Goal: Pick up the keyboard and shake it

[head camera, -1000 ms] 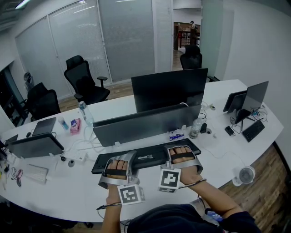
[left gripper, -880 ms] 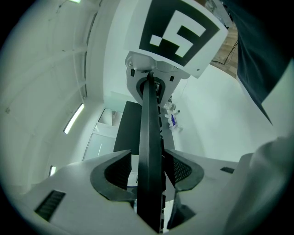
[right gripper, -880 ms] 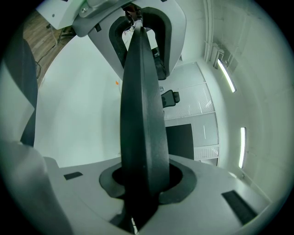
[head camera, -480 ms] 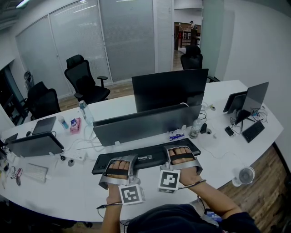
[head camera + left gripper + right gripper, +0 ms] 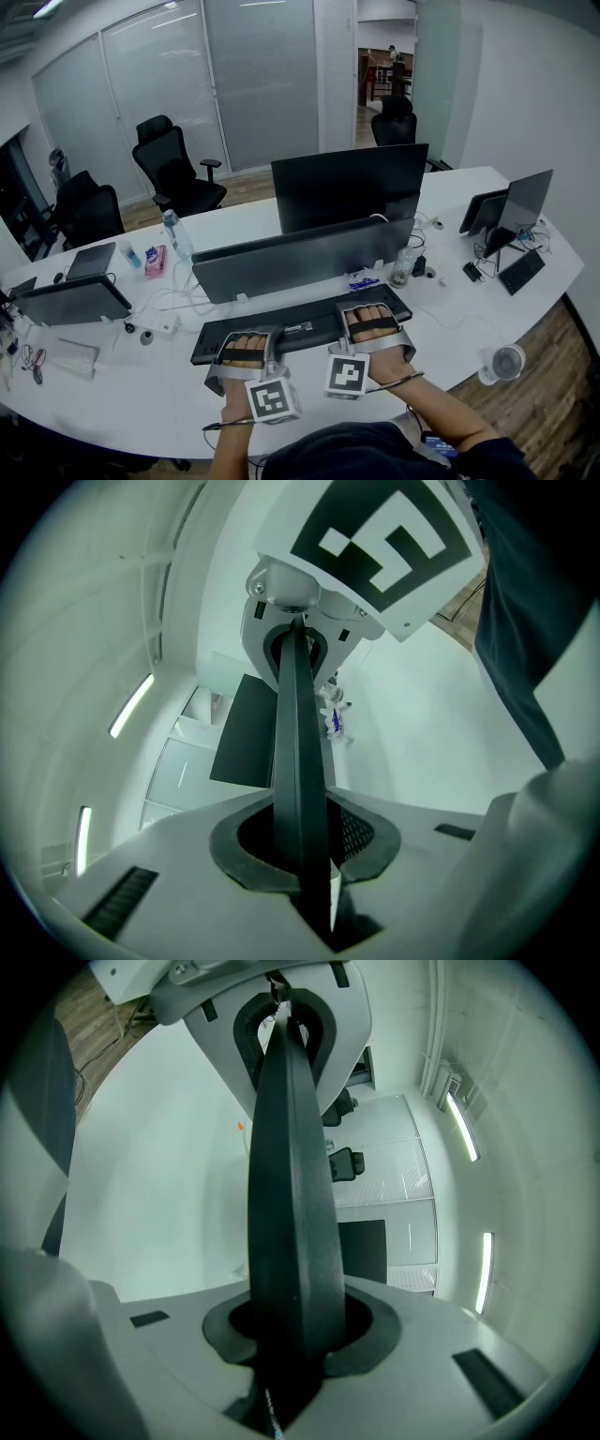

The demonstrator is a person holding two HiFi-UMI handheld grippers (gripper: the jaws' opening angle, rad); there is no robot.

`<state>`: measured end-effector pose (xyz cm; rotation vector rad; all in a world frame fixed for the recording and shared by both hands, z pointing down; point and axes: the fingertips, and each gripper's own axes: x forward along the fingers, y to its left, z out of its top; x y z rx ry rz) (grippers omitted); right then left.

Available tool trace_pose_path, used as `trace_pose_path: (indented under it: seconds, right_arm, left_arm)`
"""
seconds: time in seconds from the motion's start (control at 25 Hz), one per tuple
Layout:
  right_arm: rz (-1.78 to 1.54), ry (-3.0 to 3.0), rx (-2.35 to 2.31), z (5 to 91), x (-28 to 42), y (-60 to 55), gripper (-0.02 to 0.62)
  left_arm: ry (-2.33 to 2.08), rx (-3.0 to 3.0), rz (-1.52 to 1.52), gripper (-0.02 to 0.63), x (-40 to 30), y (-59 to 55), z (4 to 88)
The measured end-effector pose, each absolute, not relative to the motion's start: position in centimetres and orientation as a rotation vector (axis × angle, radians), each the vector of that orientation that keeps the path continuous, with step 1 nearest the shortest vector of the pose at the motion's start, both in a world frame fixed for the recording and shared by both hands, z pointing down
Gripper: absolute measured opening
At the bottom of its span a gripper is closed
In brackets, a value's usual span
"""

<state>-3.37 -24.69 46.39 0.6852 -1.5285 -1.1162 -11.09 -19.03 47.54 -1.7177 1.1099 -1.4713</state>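
The left gripper (image 5: pixel 246 345), lower centre, has just been closing its jaws and now clamps the near edge of the long black keyboard (image 5: pixel 302 324). The right gripper (image 5: pixel 375 323), just to its right, is clamped on the same edge. The keyboard's long axis runs left to right across both grips. It lies on a white curved desk (image 5: pixel 131 380). Beyond are a black monitor (image 5: pixel 349 183) and black office chairs (image 5: pixel 173 164).
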Motion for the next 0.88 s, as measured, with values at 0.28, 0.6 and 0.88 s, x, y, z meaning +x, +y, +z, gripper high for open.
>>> trace_pose_path:
  seconds: [0.28, 0.6, 0.88]
  right_arm:
    - [-1.152, -1.587, 0.737, 45.9, -4.1, -24.5, 0.104]
    - [-1.155, -1.614, 0.761, 45.7, -4.5, -24.1, 0.107]
    - [-1.173, -1.634, 0.739, 45.5, -4.7, -23.6, 0.13]
  left_arm:
    - [1.134, -1.721, -1.462, 0.078, -11.0, -18.8, 47.4]
    - [1.13, -1.707, -1.453, 0.078, -11.6, -19.0, 47.5]
    - [1.147, -1.702, -1.452, 0.078, -12.3, -19.3, 47.2]
